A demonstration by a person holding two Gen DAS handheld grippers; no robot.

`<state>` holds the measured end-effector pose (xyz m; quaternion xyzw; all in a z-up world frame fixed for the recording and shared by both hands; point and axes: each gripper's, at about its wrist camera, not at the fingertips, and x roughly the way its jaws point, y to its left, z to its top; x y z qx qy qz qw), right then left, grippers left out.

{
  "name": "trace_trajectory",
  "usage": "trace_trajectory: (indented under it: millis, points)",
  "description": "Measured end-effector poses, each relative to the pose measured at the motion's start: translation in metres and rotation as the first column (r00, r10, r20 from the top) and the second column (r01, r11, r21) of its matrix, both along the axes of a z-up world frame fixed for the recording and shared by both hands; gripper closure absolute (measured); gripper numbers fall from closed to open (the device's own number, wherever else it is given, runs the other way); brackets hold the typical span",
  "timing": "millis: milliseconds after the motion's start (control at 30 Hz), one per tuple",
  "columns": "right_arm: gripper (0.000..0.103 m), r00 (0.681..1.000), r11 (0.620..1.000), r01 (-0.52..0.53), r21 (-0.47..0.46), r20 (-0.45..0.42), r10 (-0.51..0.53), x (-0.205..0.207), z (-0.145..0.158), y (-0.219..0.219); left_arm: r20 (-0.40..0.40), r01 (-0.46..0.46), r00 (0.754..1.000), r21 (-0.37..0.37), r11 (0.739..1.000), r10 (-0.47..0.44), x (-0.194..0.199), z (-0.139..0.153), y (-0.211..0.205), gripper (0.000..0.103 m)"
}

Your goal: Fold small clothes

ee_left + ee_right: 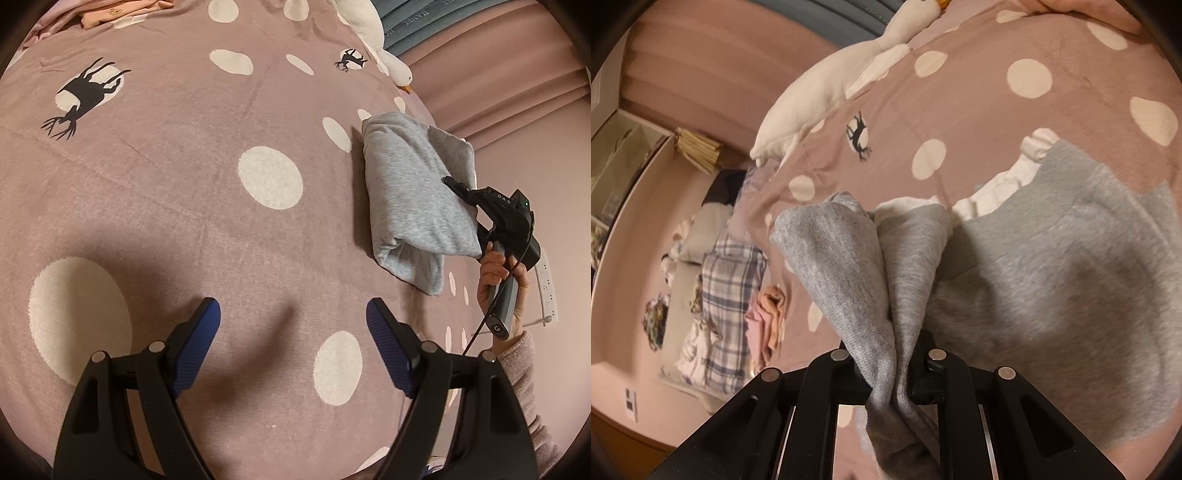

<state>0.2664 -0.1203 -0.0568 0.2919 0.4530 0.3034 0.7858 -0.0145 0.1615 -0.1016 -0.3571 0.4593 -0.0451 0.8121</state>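
A folded grey garment point(410, 192) lies on the pink dotted bedspread point(184, 177) near its right edge. My right gripper point(458, 188) is shut on the garment's right edge. In the right wrist view the grey cloth point(1052, 280) bunches between the shut jaws of the right gripper point(890, 373), with white frilled trim point(1004, 188) showing at its far edge. My left gripper point(293, 314) is open and empty above bare bedspread, well left of the garment.
A white plush goose point(369, 33) lies at the bed's far right edge. A folded peach garment point(110, 14) sits at the far left. Beside the bed, a pile of clothes with a plaid cloth point(727, 284) lies on the floor.
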Motion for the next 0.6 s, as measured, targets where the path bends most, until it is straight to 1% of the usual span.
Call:
trace_trajectory:
  millis: [233,267,300,400,600]
  points:
    - [0.090,0.999,0.999,0.047,0.020,0.009,-0.047,0.000,0.002,-0.027,-0.004,0.026,1.000,0.005,1.000,-0.026,0.013,0.000,-0.008,0.022]
    - [0.090,0.999,0.998,0.053,0.022,0.008,-0.053,0.001,0.001,-0.030,-0.005,0.034,0.999,0.009,0.999,-0.034,0.015,0.000,-0.010,0.022]
    - [0.090,0.998,0.998,0.059,0.026,0.007,-0.059,0.002,0.000,-0.033,-0.003,0.072,0.997,-0.002,0.997,-0.072,0.018,0.000,-0.012,0.022]
    - [0.090,0.997,0.996,0.081,0.039,0.003,-0.081,0.003,-0.001,-0.043,-0.013,0.091,0.996,0.009,0.996,-0.091,0.024,-0.001,-0.017,0.022]
    - [0.090,0.991,0.991,0.130,0.030,-0.023,-0.129,0.009,-0.014,-0.062,-0.029,0.127,0.992,0.027,0.992,-0.126,0.043,0.001,-0.031,0.022]
